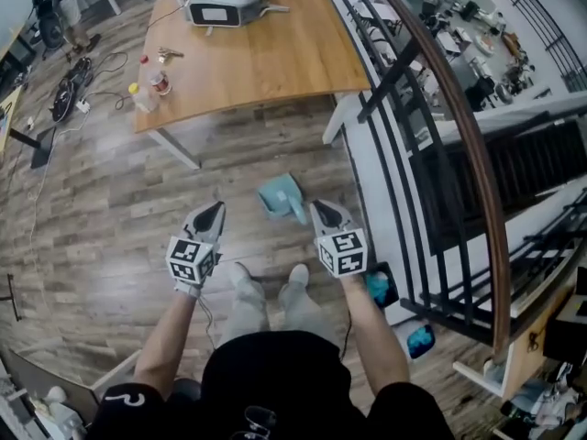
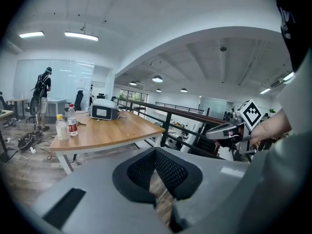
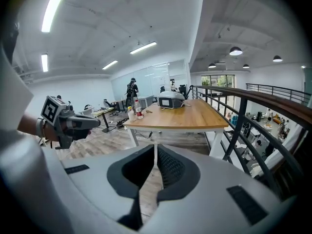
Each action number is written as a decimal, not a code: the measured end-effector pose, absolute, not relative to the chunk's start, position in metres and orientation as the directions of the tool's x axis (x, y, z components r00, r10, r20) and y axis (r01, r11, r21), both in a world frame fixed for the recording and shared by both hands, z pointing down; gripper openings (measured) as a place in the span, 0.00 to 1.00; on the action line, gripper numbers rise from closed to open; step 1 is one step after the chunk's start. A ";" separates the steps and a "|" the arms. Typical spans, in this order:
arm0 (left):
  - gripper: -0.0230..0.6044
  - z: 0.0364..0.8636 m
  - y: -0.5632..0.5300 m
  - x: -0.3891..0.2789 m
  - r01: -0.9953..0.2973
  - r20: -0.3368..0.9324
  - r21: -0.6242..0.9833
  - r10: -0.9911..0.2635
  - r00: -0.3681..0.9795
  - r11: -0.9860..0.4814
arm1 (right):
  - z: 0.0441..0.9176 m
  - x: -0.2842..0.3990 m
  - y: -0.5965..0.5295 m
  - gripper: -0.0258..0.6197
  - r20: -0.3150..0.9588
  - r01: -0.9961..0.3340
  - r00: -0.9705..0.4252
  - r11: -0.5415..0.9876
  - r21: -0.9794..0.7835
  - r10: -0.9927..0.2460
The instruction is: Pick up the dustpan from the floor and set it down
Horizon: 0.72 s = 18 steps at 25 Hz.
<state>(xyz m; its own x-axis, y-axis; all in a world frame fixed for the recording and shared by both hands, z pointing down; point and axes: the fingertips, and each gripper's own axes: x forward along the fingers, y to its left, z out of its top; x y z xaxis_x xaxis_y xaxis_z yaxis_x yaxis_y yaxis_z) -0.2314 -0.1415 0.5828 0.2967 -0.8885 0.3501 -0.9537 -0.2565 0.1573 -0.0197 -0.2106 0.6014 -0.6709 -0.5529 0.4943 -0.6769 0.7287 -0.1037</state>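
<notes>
A teal dustpan lies on the wood floor just ahead of the person's feet, its handle pointing toward the near right. My left gripper hangs to its left, a short way off, with the jaws shut and nothing between them. My right gripper hovers just right of the dustpan's handle, also shut and empty. In the left gripper view the closed jaws fill the bottom and the right gripper shows at the right. In the right gripper view the closed jaws point at the table, with the left gripper at the left. The dustpan shows in neither gripper view.
A wooden table stands beyond the dustpan, carrying a grey device and bottles. A black railing with a wooden handrail runs along the right. Cables lie on the floor at far left. A person stands far off.
</notes>
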 end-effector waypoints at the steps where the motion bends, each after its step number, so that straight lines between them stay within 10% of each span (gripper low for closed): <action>1: 0.03 0.589 -0.143 -0.232 -0.953 0.352 0.160 -0.887 0.300 -0.259 | 0.609 -0.022 -0.211 0.03 0.500 -0.675 -0.670 0.731 -0.103 -0.549; 18: 0.03 0.705 -0.172 -0.238 -0.933 0.399 0.199 -0.845 0.356 -0.299 | 0.780 -0.045 -0.244 0.44 0.633 -0.708 -0.578 0.703 -0.073 -0.516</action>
